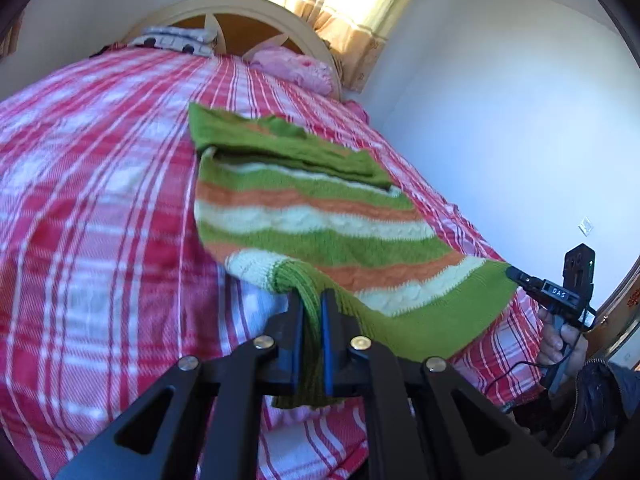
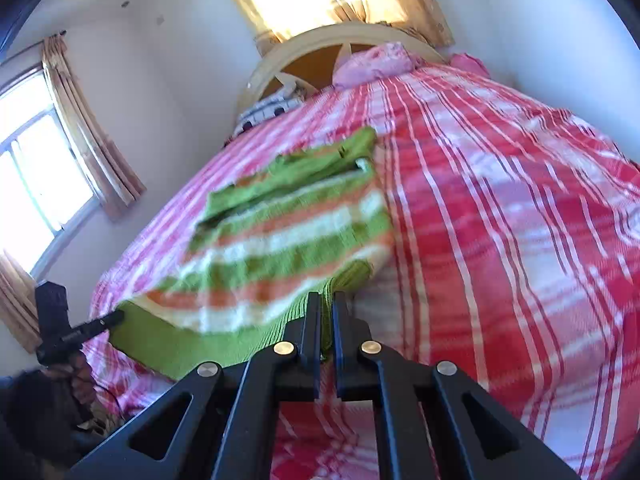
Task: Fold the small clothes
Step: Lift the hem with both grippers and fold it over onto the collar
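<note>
A small knitted sweater (image 1: pixel 320 216) with green, orange and cream stripes lies on the red and white plaid bedspread (image 1: pixel 100 200). Its sleeves are folded across the top part. My left gripper (image 1: pixel 311 300) is shut on the green ribbed hem at one bottom corner. My right gripper (image 2: pixel 326 300) is shut on the hem at the other bottom corner; it also shows in the left wrist view (image 1: pixel 514 272). The hem is lifted a little off the bed between them. The sweater (image 2: pixel 288 232) is blurred in the right wrist view, where the left gripper (image 2: pixel 118 316) shows at the far left.
The bed has a curved cream headboard (image 1: pixel 240 4) with a pink pillow (image 1: pixel 296 66) and a patterned pillow (image 1: pixel 176 40). White walls stand close on the right side (image 1: pixel 500 120). Curtained windows (image 2: pixel 36 168) are behind and beside the bed.
</note>
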